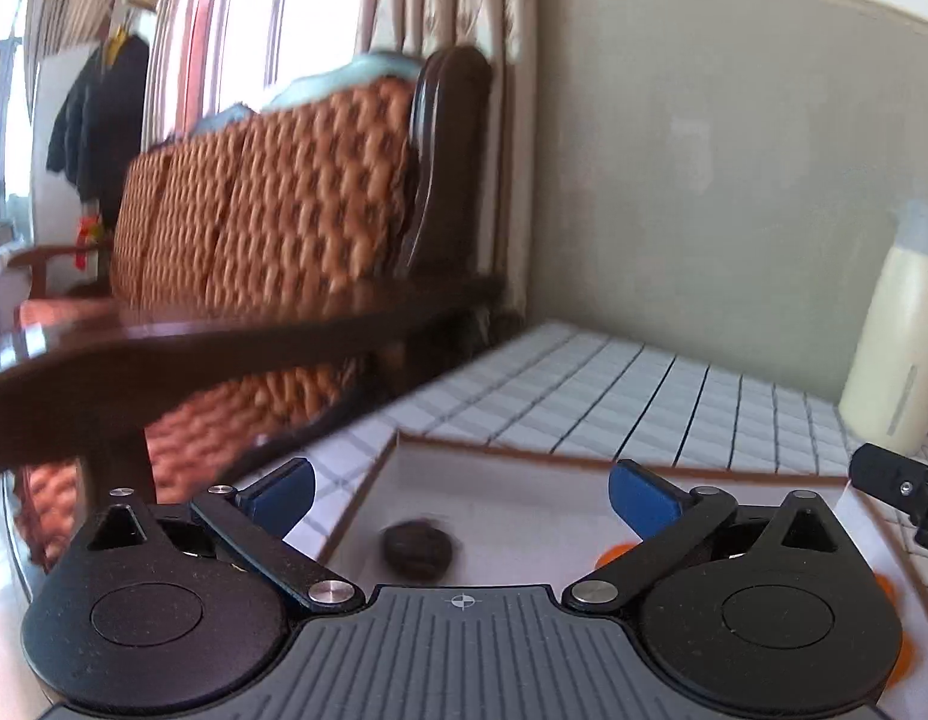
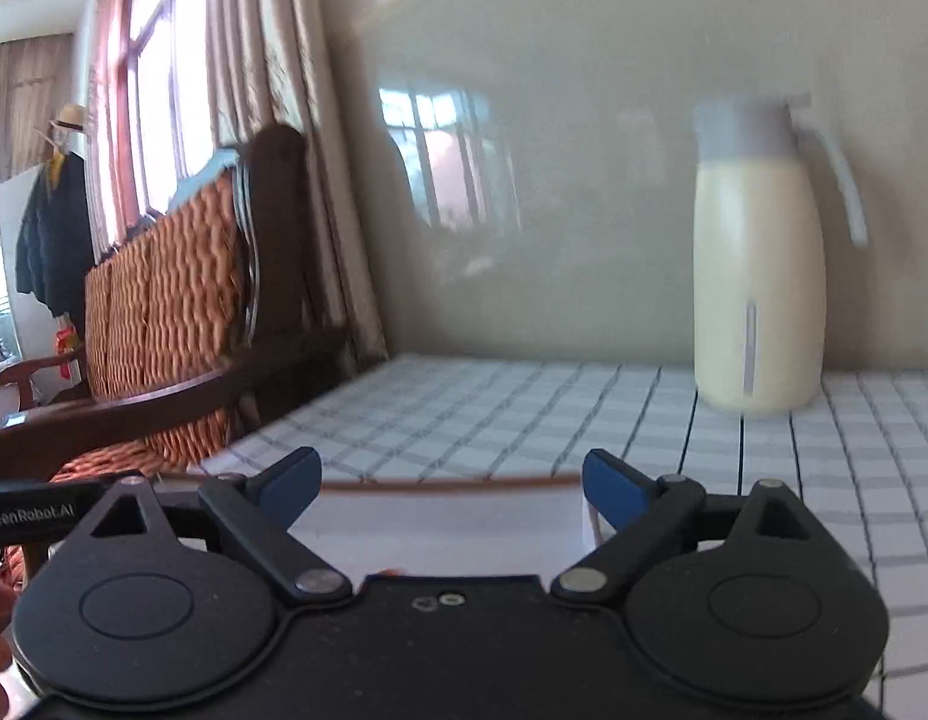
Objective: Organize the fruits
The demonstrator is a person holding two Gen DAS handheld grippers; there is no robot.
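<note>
A white tray with a brown rim [image 1: 523,498] lies on the checked tablecloth. Inside it rests a dark, wrinkled round fruit [image 1: 417,547], and orange fruit [image 1: 613,555] peeks out behind the right finger. My left gripper [image 1: 461,495] hovers over the tray's near side, open, with nothing between its blue pads; the dark fruit lies below the gap. My right gripper [image 2: 452,483] is open too, empty, above the same tray [image 2: 452,516], whose brown rim crosses between the fingertips. A sliver of orange [image 2: 390,571] shows at the gripper body's edge.
A cream jug with a grey lid [image 2: 757,276] stands at the back of the table by the grey wall. A dark wooden sofa with woven orange cushions [image 1: 266,204] lies left of the table. The right gripper's black body [image 1: 895,480] enters the left wrist view.
</note>
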